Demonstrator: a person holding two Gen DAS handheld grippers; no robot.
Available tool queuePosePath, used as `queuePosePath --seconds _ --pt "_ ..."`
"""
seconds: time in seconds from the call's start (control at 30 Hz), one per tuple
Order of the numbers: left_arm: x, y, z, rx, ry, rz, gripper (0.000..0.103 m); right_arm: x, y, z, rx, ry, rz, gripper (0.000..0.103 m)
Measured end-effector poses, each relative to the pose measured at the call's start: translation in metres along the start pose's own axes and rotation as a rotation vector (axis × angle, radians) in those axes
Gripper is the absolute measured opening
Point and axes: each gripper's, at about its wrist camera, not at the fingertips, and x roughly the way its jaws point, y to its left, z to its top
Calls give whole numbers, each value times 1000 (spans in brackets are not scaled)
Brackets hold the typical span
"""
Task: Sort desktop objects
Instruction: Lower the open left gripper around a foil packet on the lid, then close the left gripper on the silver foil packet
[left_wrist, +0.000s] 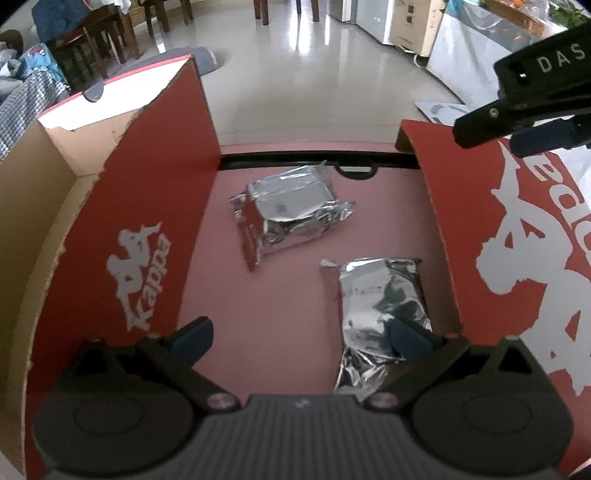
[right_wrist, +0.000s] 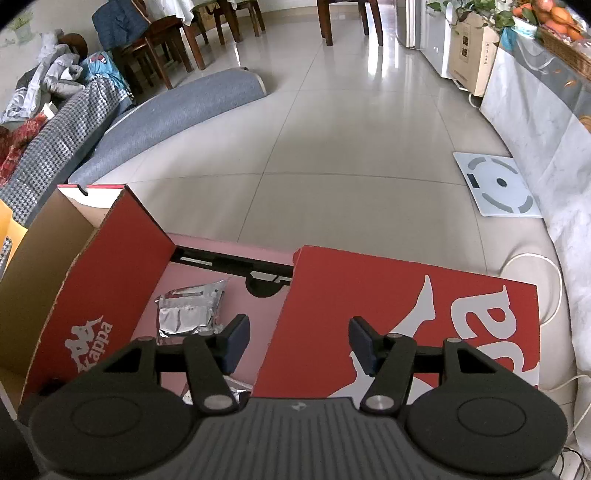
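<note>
A: Left tongs (left_wrist: 301, 338) spread wide, nothing between the pads. Near foil packet (left_wrist: 380, 314) lies at the lower right of the left wrist view, on the pink floor of the red box (left_wrist: 147, 206); the right-hand pad sits over it, and whether it touches I can't tell. Far foil packet (left_wrist: 288, 214) lies mid-frame, apart from the first.

B: Right tongs (right_wrist: 299, 343)?

A: Partly spread, holding nothing. They hang over the box's right flap (right_wrist: 388, 295), lower centre of the right wrist view. One packet shows to their left, inside the box; the corner of another peeps out at the bottom edge.

B: So both packets look sorted into the box. The step in hand?

A: My judgement: a release, then clearing out. To do it well, lift the left tongs straight up with the jaws wide, so neither pad drags the crinkly foil along.

B: Risks?

A: The left flap (left_wrist: 122, 236) stands close on one side and the right flap on the other. Swing sideways and a finger could clip cardboard and shift the box. Rise first, then travel.

B: And the right tongs?

A: Best held off to the side until the left is out; in the left wrist view they sit at the upper right, well apart from the packets.
</note>
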Motion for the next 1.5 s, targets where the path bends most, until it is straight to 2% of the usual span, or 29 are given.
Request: queuePosePath --seconds 0.27,0.3,0.33,0.6,0.8,0.93,1.0,1.13,1.5 --pt "-5 1 -4 12 -2 28 102 -1 3 -3 -11 8 2 61" --pt "-5 1 -5 15 -1 13 102 -1 4 -4 -14 12 1 72" --pt "-6 0 -5 19 -1 -3 102 -1 5 -5 -20 14 -2 79" --pt "-11 -22 -4 101 -30 -68 102 -3 6 -12 -51 19 -28 79" --pt "-4 -33 -5 127 -21 -56 103 -3 5 -15 -79 34 -33 79" --pt "4 -32 -7 132 -3 -69 102 0 10 -18 -142 45 -47 79" --pt "5 -32 -8 152 -2 -63 99 0 10 -18 -165 42 -51 79" --pt "9 -30 -10 180 21 -68 84 1 9 -20 -217 41 -46 79" --pt "9 -9 -14 146 28 -60 70 18 14 -39 -446 129 -105 79"
